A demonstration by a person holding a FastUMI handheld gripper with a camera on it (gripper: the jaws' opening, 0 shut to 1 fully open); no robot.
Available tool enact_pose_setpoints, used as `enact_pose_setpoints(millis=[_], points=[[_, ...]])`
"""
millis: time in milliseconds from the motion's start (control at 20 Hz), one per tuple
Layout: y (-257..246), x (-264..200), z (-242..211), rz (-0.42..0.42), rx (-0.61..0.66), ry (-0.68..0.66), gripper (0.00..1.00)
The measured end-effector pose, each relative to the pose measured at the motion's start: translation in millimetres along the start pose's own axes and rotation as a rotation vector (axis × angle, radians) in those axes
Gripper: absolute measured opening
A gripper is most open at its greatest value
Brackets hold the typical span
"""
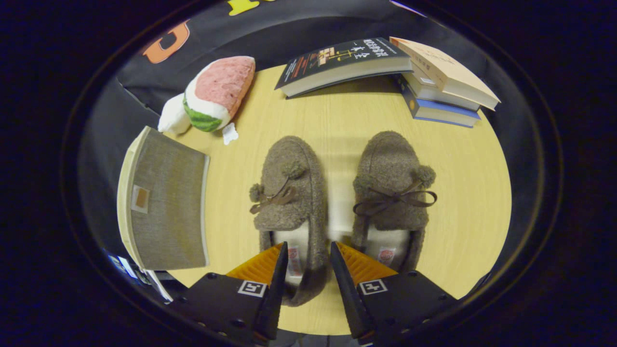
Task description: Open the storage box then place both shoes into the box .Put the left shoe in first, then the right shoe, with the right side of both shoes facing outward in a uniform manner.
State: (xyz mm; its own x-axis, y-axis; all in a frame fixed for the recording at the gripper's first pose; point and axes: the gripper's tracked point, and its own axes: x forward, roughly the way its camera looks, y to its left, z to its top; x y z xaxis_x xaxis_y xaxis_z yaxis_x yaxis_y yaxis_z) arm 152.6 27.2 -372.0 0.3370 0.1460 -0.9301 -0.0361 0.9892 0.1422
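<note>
Gripper (pixel 308 250) fingers apart, straddling the heel rim of the left fuzzy brown slipper with bow and pompoms (pixel 288 207); contact with it cannot be told. Matching right slipper (pixel 393 193) just beside it, toes pointing away, on the round pale wooden table (pixel 462 202). Grey fabric storage box (pixel 166 202), lid closed, left of the shoes. Beyond: watermelon-slice plush (pixel 214 94) and stacked books (pixel 424 72)
</note>
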Motion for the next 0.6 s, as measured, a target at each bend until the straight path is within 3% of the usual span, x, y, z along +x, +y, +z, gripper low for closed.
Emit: enact_pose_setpoints(millis=[50, 150, 300, 400, 600], points=[[-4.5, 3.5, 0.2, -0.026, 0.001, 0.007, 0.55], [-6.8, 9.0, -5.7, -0.047, 0.010, 0.025, 0.32], [-6.1, 6.4, -3.4, -0.058, 0.021, 0.012, 0.30], [-8.8, 6.0, -7.5, -0.077, 0.057, 0.037, 0.09], [-1.6, -0.7, -8.5, -0.058, 0.055, 0.032, 0.09]])
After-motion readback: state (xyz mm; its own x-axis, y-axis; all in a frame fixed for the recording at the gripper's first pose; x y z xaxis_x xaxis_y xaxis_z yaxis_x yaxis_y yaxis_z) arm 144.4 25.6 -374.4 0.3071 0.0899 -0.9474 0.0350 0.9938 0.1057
